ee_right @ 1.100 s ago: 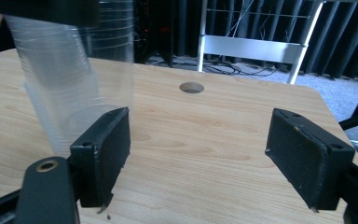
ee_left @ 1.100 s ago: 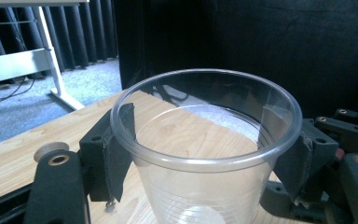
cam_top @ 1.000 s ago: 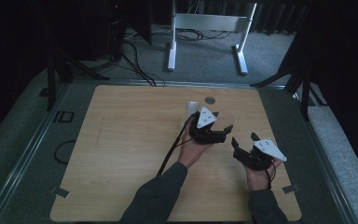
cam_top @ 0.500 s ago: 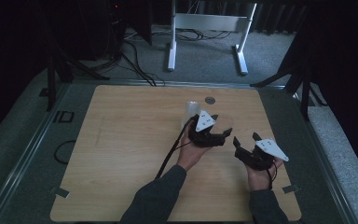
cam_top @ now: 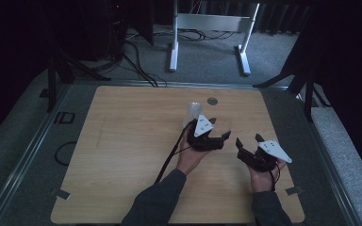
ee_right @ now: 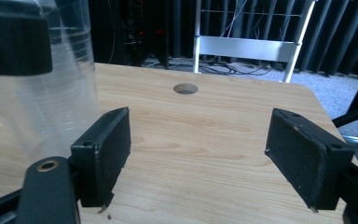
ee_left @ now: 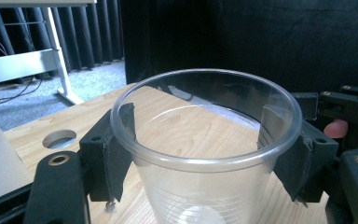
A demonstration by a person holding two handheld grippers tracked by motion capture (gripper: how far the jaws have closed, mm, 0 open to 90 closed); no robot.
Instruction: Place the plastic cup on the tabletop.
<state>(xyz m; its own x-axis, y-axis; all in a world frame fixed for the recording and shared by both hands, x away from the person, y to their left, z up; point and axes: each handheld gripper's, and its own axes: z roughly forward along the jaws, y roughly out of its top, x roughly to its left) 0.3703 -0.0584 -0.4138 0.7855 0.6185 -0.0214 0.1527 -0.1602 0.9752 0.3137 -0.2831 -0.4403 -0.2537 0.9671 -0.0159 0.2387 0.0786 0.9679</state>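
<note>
Since a second ago the left hand-held gripper (cam_top: 217, 135) has drawn back a little toward the person's side of the tabletop (cam_top: 122, 155), away from the round hole (cam_top: 212, 100) near the far edge, while the right hand-held gripper (cam_top: 247, 141) has barely shifted; the two now sit closer together. The likely meaning is that the left one has already picked up its cup and is bringing it in toward the right, perhaps for a handover or a placing step, though which is not certain. In the left gripper view the clear plastic cup (ee_left: 205, 149) stands upright between the jaws, the two black pads pressing its wall just under the rim on opposite sides, so this gripper is closed on the cup at a fairly wide span. The cup looks empty: wood grain shows through its wall and bottom, and no liquid or object can be seen inside. A second pale, translucent cup (cam_top: 194, 110) stands on the tabletop just beyond the left gripper in the high view, close by it; it also appears at the left edge of the left gripper view, and its contents cannot be told. The right hand-held gripper (ee_right: 198, 154) has its jaws spread wide with only bare wood between them, holding nothing; a clear cup wall rises just beside its left jaw.
</note>
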